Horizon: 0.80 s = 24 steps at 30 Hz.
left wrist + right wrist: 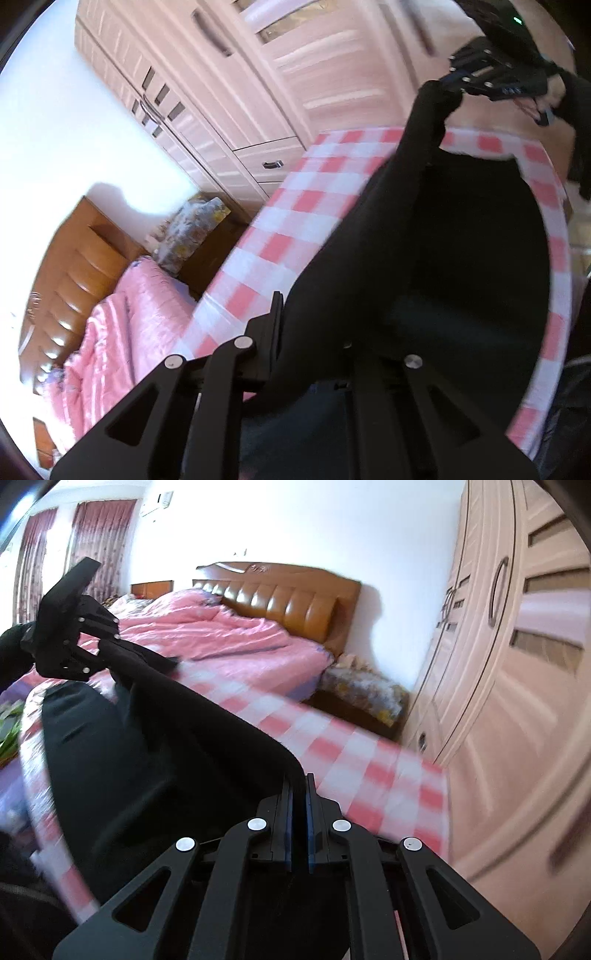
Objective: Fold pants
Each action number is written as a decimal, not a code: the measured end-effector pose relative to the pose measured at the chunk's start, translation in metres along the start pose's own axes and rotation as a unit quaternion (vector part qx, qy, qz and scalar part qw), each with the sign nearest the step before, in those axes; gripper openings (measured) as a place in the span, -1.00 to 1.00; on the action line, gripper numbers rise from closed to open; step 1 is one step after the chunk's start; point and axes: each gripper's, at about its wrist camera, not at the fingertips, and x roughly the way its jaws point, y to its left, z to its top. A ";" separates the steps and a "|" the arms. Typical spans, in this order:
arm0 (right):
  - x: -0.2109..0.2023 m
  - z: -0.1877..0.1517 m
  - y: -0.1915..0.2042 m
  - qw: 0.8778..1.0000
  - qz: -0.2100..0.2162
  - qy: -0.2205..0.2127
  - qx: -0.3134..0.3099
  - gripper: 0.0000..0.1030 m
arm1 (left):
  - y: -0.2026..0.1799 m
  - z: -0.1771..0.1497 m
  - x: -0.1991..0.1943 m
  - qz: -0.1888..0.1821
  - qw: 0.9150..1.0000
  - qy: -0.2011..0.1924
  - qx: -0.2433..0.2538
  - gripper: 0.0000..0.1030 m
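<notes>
Hanging between both tools, the black pants [159, 768] sag over the pink-checked cloth [373, 775], lifted above it. The left gripper [110, 646] pinches one corner near the bed-side edge; the right gripper [299, 775] clamps another corner, pads nearly together.

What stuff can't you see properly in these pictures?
- Left wrist view: the black pants cover one finger of the left hand-held gripper, so its grip is hidden.
- Left wrist view: the right hand-held gripper sits small near the top edge, pinching a pants corner; the person's hand is barely visible.
- Right wrist view: the checked cloth and wardrobe are motion-blurred.
- Both views: the pants' shape is lost in darkness.
</notes>
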 end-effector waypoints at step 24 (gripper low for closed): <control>-0.056 -0.167 0.036 0.972 0.018 0.074 0.220 0.23 | -0.092 -0.121 -0.039 0.030 0.941 0.012 -0.338 0.93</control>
